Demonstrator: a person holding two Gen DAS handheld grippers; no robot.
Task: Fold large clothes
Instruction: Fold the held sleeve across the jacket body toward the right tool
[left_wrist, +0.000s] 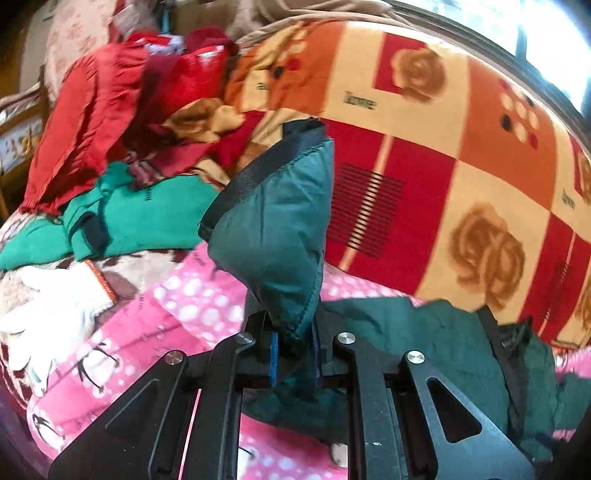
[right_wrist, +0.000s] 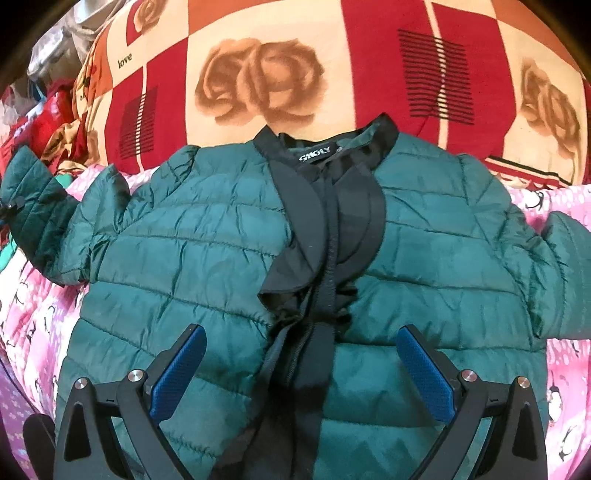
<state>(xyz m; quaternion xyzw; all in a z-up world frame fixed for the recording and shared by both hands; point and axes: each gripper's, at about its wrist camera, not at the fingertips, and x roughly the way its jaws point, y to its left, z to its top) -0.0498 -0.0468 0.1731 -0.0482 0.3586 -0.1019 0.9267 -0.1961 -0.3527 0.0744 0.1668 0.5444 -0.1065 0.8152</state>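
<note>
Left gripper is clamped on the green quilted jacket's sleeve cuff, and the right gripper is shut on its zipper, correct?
Not quite. The right gripper is open above the green quilted jacket, gripping nothing, per the right wrist view. The left gripper is indeed clamped on the sleeve cuff.

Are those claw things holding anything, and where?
The left gripper pinches the green jacket by its sleeve cuff. The right gripper is open, holding nothing.

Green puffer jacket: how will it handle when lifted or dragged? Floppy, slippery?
The green puffer jacket likely drapes limply: the sleeve cuff bends over above the left gripper pinching it. Its shiny quilted shell probably slides easily. The puffy fill suggests it is light for its bulk and may spring back.
</note>
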